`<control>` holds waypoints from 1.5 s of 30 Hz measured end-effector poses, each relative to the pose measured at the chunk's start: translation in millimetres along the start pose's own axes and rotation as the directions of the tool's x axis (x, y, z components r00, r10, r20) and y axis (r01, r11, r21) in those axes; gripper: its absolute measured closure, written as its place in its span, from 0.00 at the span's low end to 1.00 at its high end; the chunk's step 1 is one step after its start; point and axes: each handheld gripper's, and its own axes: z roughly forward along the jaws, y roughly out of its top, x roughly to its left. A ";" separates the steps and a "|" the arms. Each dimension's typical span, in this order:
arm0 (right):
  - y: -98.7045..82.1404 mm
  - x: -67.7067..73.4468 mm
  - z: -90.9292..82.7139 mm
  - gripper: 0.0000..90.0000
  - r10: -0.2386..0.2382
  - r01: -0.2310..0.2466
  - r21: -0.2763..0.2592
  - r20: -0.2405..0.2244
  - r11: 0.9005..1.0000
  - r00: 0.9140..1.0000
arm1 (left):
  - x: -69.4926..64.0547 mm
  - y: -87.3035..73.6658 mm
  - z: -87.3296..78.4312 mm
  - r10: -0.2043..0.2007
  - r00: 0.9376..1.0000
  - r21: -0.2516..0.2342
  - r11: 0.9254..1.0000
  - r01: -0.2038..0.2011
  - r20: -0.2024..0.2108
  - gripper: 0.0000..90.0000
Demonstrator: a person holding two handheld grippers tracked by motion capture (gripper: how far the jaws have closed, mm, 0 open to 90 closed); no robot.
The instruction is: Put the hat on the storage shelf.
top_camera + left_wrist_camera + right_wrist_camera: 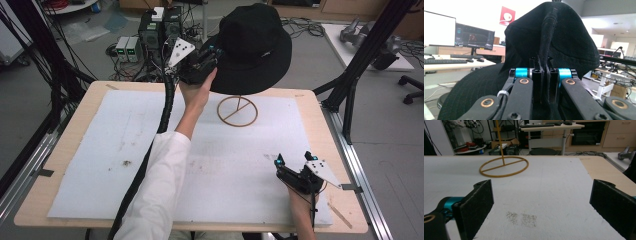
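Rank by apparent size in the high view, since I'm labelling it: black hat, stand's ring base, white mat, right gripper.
1. White mat
2. Black hat, though it is raised nearer the camera
3. Ring base and right gripper: look alike, not ranked

Wooden table (65, 150) — white mat (105, 165), perhaps foam

A grey floor (310, 55) surrounds the wooden desk (330, 130), with tangled cables (300, 25) and small boxes of electronics (127, 47) behind its far edge. Black frame posts (365, 45) stand at the right. Farther off, two monitors (474, 36) and a keyboard (445, 61) sit on a pale table, under a red sign (507, 16) on a white wall.
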 end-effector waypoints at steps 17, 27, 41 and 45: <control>-0.2 0.7 1.7 0.05 -0.011 0.011 0.003 -0.015 1.000 1.000 | 3.6 -41.8 26.4 -0.003 1.000 0.098 0.995 0.003 0.000 0.97; -0.7 0.2 1.3 0.05 -0.011 0.011 0.004 -0.016 1.000 1.000 | 10.0 -49.2 31.4 0.003 0.999 0.115 0.993 0.002 -0.040 0.97; -1.0 -1.6 -1.3 0.05 -0.015 0.015 0.004 -0.012 1.000 1.000 | 14.4 -55.2 31.9 -0.002 1.000 0.201 0.980 0.005 -0.016 0.94; -1.0 -1.7 -1.5 0.05 -0.014 0.014 0.006 -0.010 1.000 1.000 | 14.4 -59.5 33.5 -0.003 1.000 0.236 0.972 0.008 -0.021 0.92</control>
